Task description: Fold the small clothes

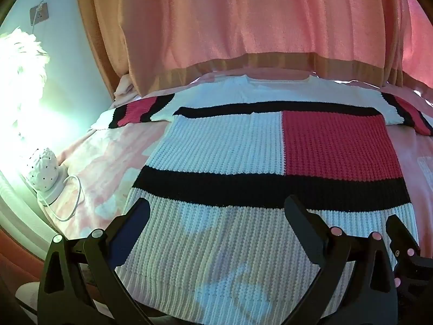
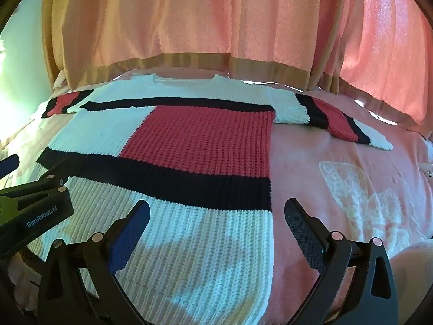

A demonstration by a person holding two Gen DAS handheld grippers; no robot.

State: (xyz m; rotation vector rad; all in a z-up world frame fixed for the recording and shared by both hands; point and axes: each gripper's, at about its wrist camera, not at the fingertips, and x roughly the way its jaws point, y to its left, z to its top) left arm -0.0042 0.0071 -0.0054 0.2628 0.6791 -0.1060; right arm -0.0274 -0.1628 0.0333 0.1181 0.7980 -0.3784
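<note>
A knitted sweater (image 1: 243,149) in white, black and red blocks lies flat and spread out on a pink bedspread (image 1: 102,168), sleeves out to both sides. It also shows in the right wrist view (image 2: 189,146). My left gripper (image 1: 216,214) is open and empty, hovering over the sweater's lower white hem. My right gripper (image 2: 216,214) is open and empty above the sweater's lower right edge. The left gripper also shows at the left of the right wrist view (image 2: 35,189), and the right gripper at the right edge of the left wrist view (image 1: 406,246).
Pink curtains (image 1: 243,21) hang behind the bed. A white dotted lamp (image 1: 44,173) with a cable sits on the bed's left edge beside a bright glare. The bedspread (image 2: 351,184) shows a white pattern to the sweater's right.
</note>
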